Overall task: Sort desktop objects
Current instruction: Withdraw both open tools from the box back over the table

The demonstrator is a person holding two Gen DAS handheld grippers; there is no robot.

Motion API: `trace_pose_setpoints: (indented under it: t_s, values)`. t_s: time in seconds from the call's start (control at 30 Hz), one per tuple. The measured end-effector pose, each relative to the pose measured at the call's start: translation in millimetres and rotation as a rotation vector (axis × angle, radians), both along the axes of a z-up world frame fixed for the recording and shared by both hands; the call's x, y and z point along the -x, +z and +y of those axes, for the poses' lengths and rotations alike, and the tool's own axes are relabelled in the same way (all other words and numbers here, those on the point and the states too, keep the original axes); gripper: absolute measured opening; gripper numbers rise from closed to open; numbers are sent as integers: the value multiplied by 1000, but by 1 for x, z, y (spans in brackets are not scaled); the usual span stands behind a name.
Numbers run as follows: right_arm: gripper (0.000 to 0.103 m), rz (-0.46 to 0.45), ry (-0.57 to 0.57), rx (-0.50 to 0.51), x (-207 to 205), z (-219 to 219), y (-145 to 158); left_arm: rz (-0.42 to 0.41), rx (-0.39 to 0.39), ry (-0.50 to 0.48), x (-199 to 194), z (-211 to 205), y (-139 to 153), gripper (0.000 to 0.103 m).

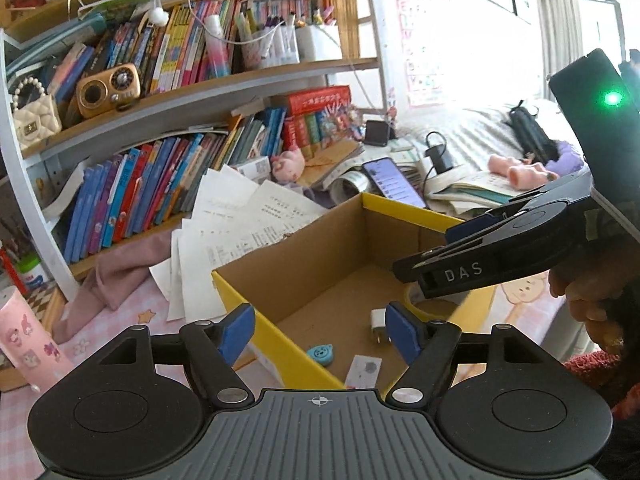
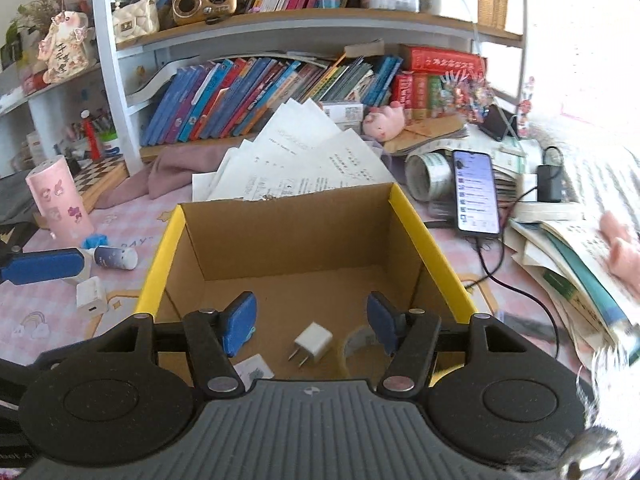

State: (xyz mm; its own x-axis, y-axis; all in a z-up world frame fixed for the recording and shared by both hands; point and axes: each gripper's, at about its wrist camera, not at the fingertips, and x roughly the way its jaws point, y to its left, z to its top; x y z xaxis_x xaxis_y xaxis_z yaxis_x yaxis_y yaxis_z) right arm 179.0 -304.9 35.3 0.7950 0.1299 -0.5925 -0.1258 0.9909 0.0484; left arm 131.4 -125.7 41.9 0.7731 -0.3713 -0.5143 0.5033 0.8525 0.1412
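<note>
While our left gripper [image 1: 320, 332] hangs empty with jaws apart at lower centre, the box [image 1: 256, 308] already holds a plug [image 1: 378, 322], blue charm [image 1: 321, 354] and card [image 1: 362, 370]. In the right view, our right gripper [image 2: 310, 322] gapes empty too; a bottle [image 2: 116, 257] and white charger [image 2: 92, 295] wait at left, unsorted.

box [image 2: 288, 240]: matt brown cardboard, glossy yellow rim | charger [image 2: 313, 340]: smooth white plastic | sheets [image 2: 304, 160]: paper

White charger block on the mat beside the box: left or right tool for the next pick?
Left, probably. The left tool hangs open just above the white charger block; the right tool is over the cardboard box.
</note>
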Motion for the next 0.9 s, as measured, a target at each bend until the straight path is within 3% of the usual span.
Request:
trace_pose_setpoints:
  t_s: [0.2, 0.23, 0.4, 0.57, 0.67, 0.9]
  values:
    - [62, -18, -118, -16, 36, 14, 3, 5, 5, -29, 25, 29, 0, 76]
    - [63, -13, -123, -16, 43, 19, 3, 1, 12, -28, 31, 35, 0, 80]
    - [65, 3, -127, 11, 77, 50, -4, 22, 29, -23, 49, 64, -3, 81]
    - [66, 47, -143, -4, 104, 76, -17, 55, -8, -25, 71, 87, -12, 82]
    - [66, 68, -129, -15, 114, 94, -22, 70, -33, 1, 82, 103, -15, 89]
    - [69, 78, -23, 5, 123, 138, -20, 93, -33, 119, 100, 141, -16, 90]
